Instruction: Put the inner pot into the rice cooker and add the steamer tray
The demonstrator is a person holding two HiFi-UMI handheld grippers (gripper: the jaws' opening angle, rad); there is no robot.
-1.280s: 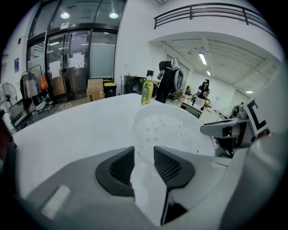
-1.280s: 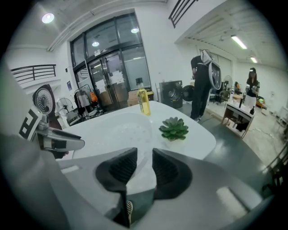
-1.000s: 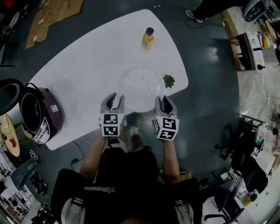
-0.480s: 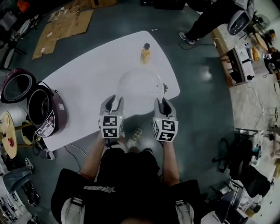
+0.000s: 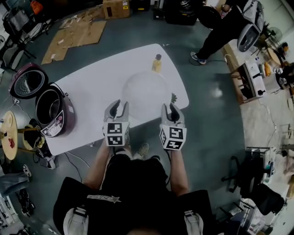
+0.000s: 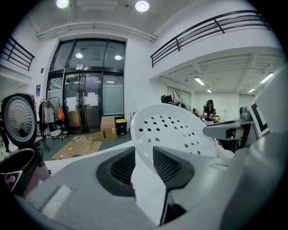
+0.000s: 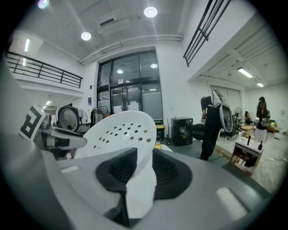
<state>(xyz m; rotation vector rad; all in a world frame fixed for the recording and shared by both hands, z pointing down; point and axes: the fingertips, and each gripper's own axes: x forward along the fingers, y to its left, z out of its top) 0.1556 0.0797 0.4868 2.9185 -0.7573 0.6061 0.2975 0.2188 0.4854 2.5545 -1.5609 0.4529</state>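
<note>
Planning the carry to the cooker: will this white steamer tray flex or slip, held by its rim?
Likely light: the steamer tray is thin and perforated. Gripped only at its rim by left tongs and right tongs, it may flex or slip.

A white bench [image 5: 92,96] with rounded corners stands on a dark grey floor [image 5: 211,119]. At its far edge a small yellow bottle [image 5: 157,64] with a dark cap stands upright. A little green plant-like piece [image 5: 174,97] lies near the right edge. Beyond the far left corner, flattened cardboard [image 5: 76,36] is spread on the floor, with a cardboard box [image 5: 115,8] farther back. A person in dark clothes [image 5: 220,32] stands at the far right. A round wooden disc [image 5: 8,135] sits at the left. Glass doors [image 6: 85,103] and a black front-loading appliance [image 7: 182,131] line the far wall.
</note>
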